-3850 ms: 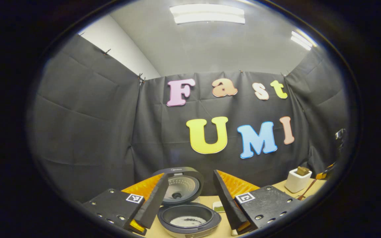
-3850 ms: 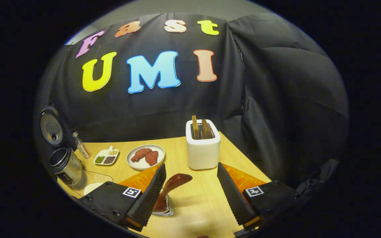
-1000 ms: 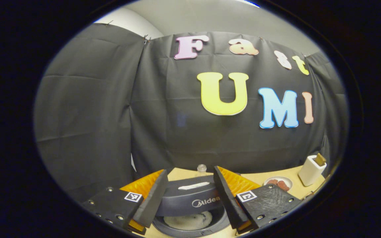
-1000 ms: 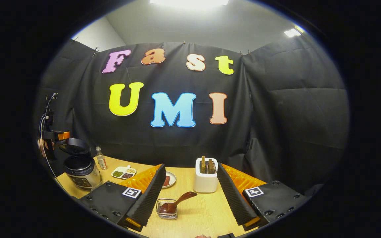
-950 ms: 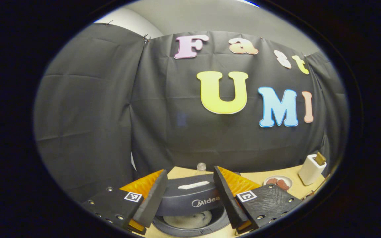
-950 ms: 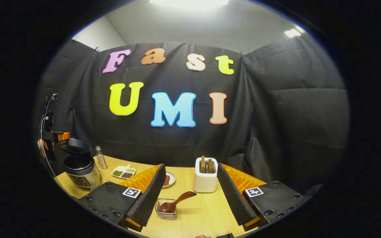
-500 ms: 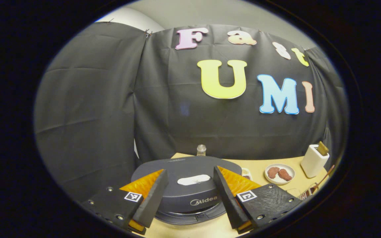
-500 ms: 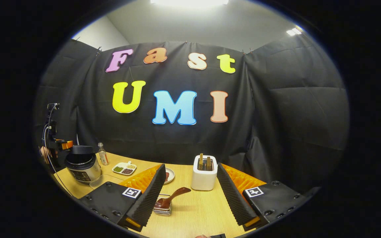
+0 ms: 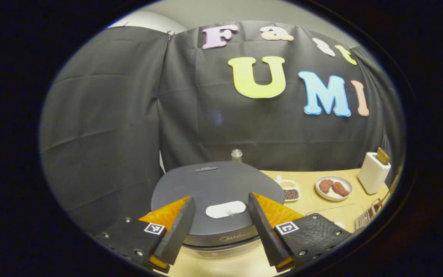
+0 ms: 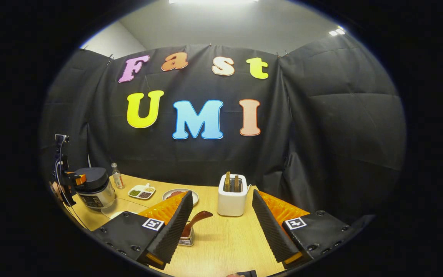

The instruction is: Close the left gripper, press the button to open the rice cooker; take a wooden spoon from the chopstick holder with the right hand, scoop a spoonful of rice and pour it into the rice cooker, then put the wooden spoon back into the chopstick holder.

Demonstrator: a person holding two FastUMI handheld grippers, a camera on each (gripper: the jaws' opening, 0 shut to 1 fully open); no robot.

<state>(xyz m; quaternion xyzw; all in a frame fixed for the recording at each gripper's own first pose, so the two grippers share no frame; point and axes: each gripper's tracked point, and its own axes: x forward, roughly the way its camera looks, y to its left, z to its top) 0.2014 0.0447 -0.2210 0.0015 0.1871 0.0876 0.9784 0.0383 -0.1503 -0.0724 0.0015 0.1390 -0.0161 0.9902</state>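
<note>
Currently listed: rice cooker (image 9: 214, 184), lid shut, just ahead of the released left hand-held gripper (image 9: 221, 227); wooden spoon (image 10: 195, 221), in holder (image 10: 187, 239), beside the released right hand-held gripper (image 10: 221, 227)'s left finger on the worktop (image 10: 225, 246).

Open tool (image 9: 220, 231) over closed rice cooker (image 9: 217, 184)

We cannot see the wooden spoon (image 10: 195, 221) bowl: left finger of right hand-held gripper (image 10: 220, 226) covers it and most of its holder (image 10: 187, 239).
</note>
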